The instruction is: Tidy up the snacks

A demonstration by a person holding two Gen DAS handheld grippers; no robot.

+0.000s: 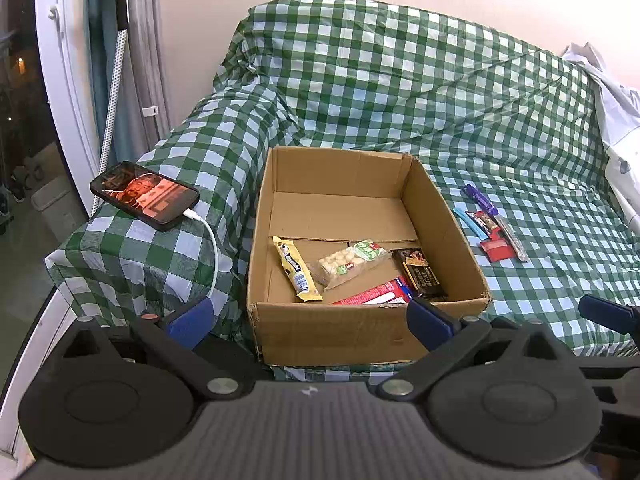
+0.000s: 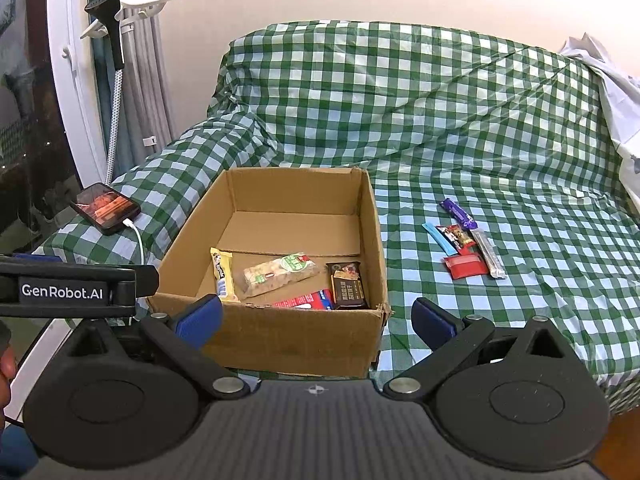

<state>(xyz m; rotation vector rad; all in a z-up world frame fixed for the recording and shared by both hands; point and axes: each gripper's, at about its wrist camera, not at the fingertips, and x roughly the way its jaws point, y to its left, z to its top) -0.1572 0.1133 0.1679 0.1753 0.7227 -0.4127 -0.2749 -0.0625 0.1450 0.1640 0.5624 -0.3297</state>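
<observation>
Green-and-white checked cloth [image 2: 460,120] draped over sofa, pale wall behind; serves as sorting surface.

Cardboard box [image 2: 280,332]: open-topped, on seat at left, beside covered armrest; evidently the collection bin. Holds yellow bar [image 2: 222,276], clear nut-bar pack [image 2: 280,274], dark brown bar [image 2: 348,286], red-and-blue pack [image 2: 308,302], all lying flat on the floor toward the near wall.

Loose snacks [image 2: 464,242]: small cluster on the cloth well to the right of the box, not yet boxed. Includes purple bar [image 2: 459,213], blue stick [image 2: 438,237], red packet [image 2: 466,265], clear long wrapper [image 2: 490,256].

Phone [image 1: 144,194]: on armrest, screen lit, white cable attached; charging, likely not part of task.

Left gripper [image 1: 308,322]: fingers wide apart, empty, low before the box's near wall.

Right gripper [image 2: 316,322]: fingers wide apart, empty, straddling the box's near right corner; probably readied for the loose cluster.
</observation>
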